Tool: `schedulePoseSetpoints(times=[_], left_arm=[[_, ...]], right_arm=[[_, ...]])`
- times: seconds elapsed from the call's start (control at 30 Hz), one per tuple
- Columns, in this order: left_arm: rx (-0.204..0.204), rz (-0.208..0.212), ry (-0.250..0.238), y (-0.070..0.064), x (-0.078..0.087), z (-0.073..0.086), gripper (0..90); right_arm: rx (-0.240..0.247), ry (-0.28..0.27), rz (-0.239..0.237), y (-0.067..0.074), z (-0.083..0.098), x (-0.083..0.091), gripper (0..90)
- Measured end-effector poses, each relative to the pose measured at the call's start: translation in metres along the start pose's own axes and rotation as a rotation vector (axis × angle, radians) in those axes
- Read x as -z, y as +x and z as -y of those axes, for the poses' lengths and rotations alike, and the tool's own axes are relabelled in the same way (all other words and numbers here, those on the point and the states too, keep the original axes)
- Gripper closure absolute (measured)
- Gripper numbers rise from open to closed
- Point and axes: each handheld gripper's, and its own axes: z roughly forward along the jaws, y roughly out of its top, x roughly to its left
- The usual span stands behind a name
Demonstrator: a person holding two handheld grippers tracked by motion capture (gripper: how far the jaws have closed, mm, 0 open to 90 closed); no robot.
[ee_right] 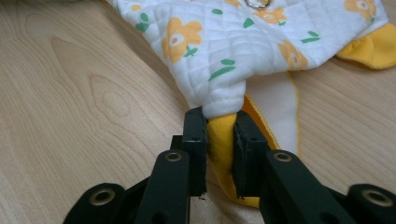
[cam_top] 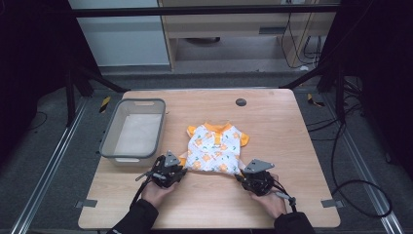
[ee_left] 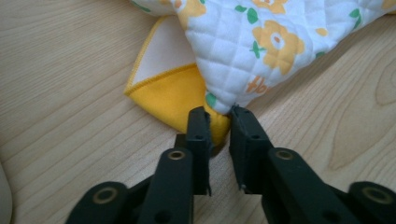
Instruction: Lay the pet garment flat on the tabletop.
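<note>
While the white quilted baby top w/ orange flowers (cam_top: 215, 147) lies flat on the wooden table (cam_top: 292, 141), left gripper (ee_left: 218, 123) & right gripper (ee_right: 220, 126) each clamp a bottom corner.

Even, soft light on the table (cam_top: 292, 146), dark surroundings, and sharp close views with faint shadows.

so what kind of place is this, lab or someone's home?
Most likely a lab data-collection station, not a home. The wooden table sits inside a dark metal frame, loose cables run across the grey floor, and the hand-held left gripper and right gripper grip a small flowered garment.
</note>
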Motion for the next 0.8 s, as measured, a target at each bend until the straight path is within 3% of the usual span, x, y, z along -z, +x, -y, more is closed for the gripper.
schedulePoseSetpoints(times=[0.27,0.43,0.57,0.67,0.73,0.8], left_arm=[[0.013,0.067,-0.082,-0.005,0.031,-0.006,84.8],[0.015,0.118,-0.136,-0.012,0.061,-0.006,85.4],[0.016,0.139,-0.176,-0.016,0.084,-0.012,85.4],[0.032,0.131,-0.183,-0.016,0.086,-0.019,85.2],[0.037,0.109,-0.170,-0.014,0.079,-0.024,85.1],[0.053,0.087,-0.146,-0.010,0.067,-0.029,85.0]], right_arm=[[0.004,-0.079,-0.021,0.002,-0.009,0.023,80.1],[-0.008,-0.118,-0.063,0.007,-0.011,0.044,80.1],[-0.051,-0.152,-0.119,0.007,-0.013,0.063,79.7],[-0.102,-0.169,-0.145,0.002,-0.020,0.068,79.2],[-0.153,-0.160,-0.150,-0.005,-0.024,0.065,78.8],[-0.173,-0.137,-0.134,-0.013,-0.029,0.055,78.3]])
